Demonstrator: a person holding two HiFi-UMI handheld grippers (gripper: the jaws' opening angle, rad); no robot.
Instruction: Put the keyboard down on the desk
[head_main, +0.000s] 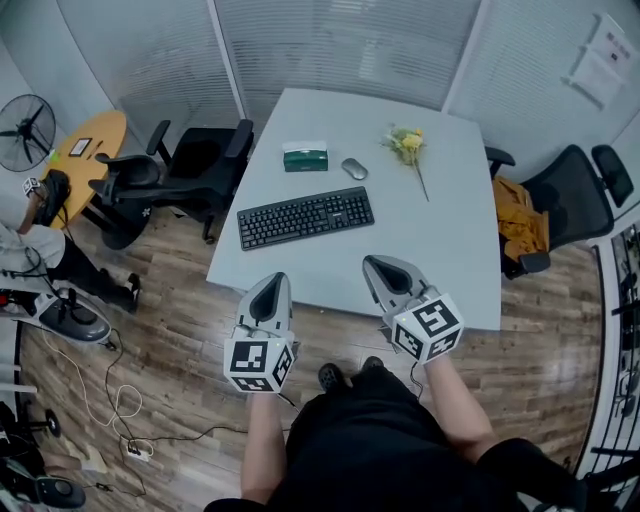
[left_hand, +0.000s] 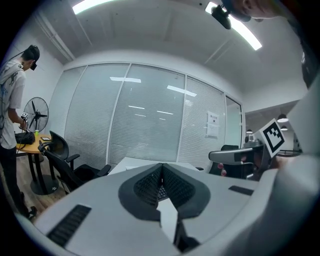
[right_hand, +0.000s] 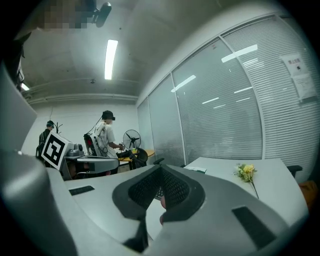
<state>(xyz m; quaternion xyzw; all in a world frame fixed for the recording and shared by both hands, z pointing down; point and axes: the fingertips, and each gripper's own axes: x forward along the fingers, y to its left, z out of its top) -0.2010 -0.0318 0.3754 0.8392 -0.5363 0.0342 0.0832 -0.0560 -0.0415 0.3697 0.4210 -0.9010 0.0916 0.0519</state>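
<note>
Head view, looking steeply down: a black keyboard (head_main: 306, 218) lies flat on a pale grey desk (head_main: 450, 230), set at a slight angle, with both of the person's handheld tools drawn up at the desk's near edge and clear of it. The left gripper (head_main: 272, 283) and the right gripper (head_main: 380, 268) each point toward the keyboard without touching it. Seen along its own jaws, the left gripper (left_hand: 161, 175) has them pressed together with nothing caught between; the right gripper (right_hand: 161, 181) is likewise closed and empty.

Beyond the keyboard sit a green tissue box (head_main: 305, 157) and a grey mouse (head_main: 354, 168), and a sprig of yellow flowers (head_main: 407, 145) lies toward the far right corner. A black office chair (head_main: 190, 170) stands at the desk's left side, and another chair (head_main: 570, 200) at its right with an orange garment (head_main: 520, 220) draped on it. A second person (head_main: 40, 240) stands by a round wooden table (head_main: 90, 145) near a pedestal fan (head_main: 25, 130).
</note>
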